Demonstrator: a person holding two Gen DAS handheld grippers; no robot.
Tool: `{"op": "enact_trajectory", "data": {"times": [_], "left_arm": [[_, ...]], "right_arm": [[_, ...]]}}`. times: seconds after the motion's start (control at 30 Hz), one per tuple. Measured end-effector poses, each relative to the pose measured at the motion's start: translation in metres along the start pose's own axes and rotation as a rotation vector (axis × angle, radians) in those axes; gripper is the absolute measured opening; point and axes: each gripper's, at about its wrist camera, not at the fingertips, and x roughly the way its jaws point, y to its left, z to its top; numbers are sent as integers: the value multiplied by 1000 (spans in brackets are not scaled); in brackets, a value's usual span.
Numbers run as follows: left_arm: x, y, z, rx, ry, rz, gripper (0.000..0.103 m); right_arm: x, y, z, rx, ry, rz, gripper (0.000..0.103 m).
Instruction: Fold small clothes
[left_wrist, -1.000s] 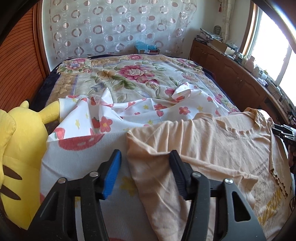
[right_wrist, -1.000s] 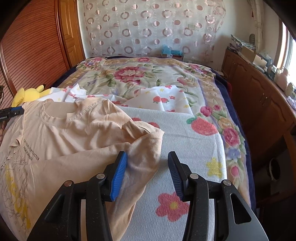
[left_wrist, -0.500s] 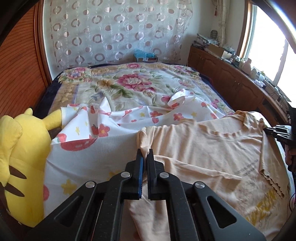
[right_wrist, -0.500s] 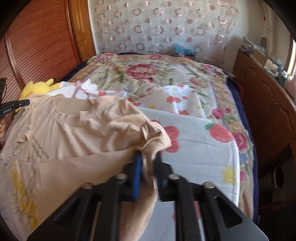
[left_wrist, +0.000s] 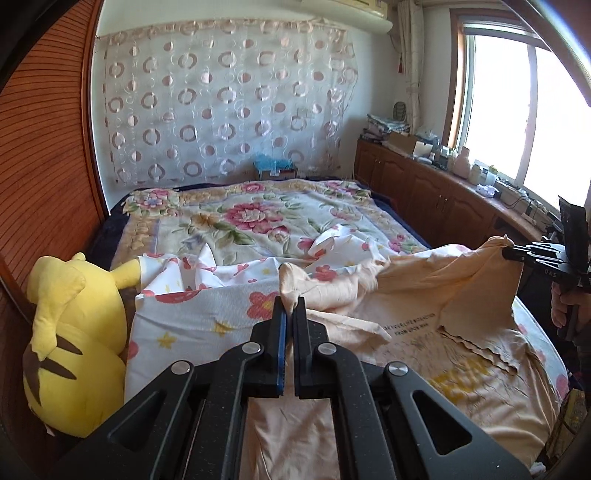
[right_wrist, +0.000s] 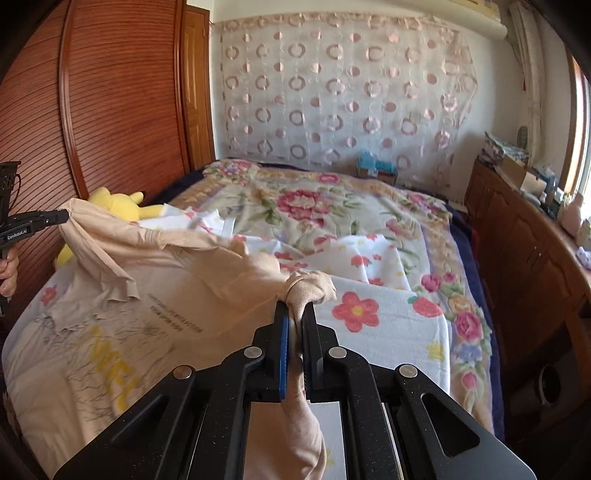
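Bed with floral cover, carrying a white flowered sheet. On the sheet, a peach T-shirt, its two upper corners raised off the bed. Yellow plush toy at the bed's edge. Left hand-held gripper and right hand-held gripper, each pinching one bunched shirt corner.

Right gripper pinches T-shirt sleeve
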Motion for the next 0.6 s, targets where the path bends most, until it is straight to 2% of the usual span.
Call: {"op": "enact_trajectory", "data": {"times": [0.23, 0.4, 0.6], "left_arm": [[-63, -2, -31, -6, -66, 5, 3], [-112, 7, -72, -37, -101, 41, 3], [-158, 3, -120, -78, -120, 49, 3]], "right_arm": [[-53, 12, -45, 5, -56, 18, 6], [-96, 17, -86, 36, -86, 36, 6], [-138, 23, -141, 87, -48, 75, 6]]}}
